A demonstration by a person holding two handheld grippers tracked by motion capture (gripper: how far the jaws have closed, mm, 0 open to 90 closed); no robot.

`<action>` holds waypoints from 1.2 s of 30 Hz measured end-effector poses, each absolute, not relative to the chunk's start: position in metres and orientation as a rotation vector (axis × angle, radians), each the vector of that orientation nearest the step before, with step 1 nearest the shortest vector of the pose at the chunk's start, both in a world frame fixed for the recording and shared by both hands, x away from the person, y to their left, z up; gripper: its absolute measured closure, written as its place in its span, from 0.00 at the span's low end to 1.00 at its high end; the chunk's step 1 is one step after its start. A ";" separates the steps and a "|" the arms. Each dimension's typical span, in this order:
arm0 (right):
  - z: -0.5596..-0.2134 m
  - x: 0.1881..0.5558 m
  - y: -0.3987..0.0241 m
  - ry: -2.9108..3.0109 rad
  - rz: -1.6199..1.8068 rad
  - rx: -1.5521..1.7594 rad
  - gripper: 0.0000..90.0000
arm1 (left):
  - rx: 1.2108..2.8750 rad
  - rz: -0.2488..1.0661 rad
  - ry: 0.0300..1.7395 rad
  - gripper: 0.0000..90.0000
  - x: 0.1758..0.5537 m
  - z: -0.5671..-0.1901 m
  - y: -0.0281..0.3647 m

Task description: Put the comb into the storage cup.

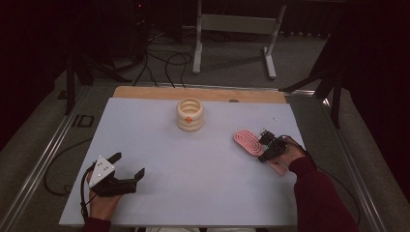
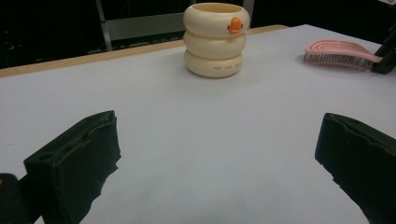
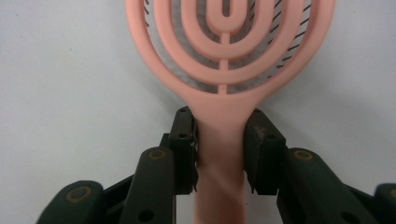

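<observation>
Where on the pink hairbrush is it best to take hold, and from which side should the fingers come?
Grip the pink hairbrush at the narrow neck of its handle, below the wide looped head. It lies flat on the table, bristles down, so come from above, one finger on each side. The right gripper is already closed on it there.

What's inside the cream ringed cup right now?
The cream ringed cup shows only its open rim and a pale inner wall in the high view; its bottom is hidden by the wall, so contents cannot be told.
</observation>
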State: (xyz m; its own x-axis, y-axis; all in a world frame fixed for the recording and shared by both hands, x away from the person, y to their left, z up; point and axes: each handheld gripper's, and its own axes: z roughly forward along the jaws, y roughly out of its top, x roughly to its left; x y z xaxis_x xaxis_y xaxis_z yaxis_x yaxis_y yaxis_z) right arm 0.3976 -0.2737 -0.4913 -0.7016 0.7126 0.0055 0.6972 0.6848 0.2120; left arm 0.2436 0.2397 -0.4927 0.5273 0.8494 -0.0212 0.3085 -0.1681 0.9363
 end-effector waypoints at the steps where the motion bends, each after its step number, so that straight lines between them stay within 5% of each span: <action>1: -0.491 0.397 -0.273 2.811 0.299 1.178 0.75 | 1.728 0.652 0.978 0.00 0.244 -0.493 0.240; 36: -0.486 0.391 -0.275 2.742 0.345 1.183 0.78 | 1.734 0.651 0.981 0.00 0.244 -0.494 0.239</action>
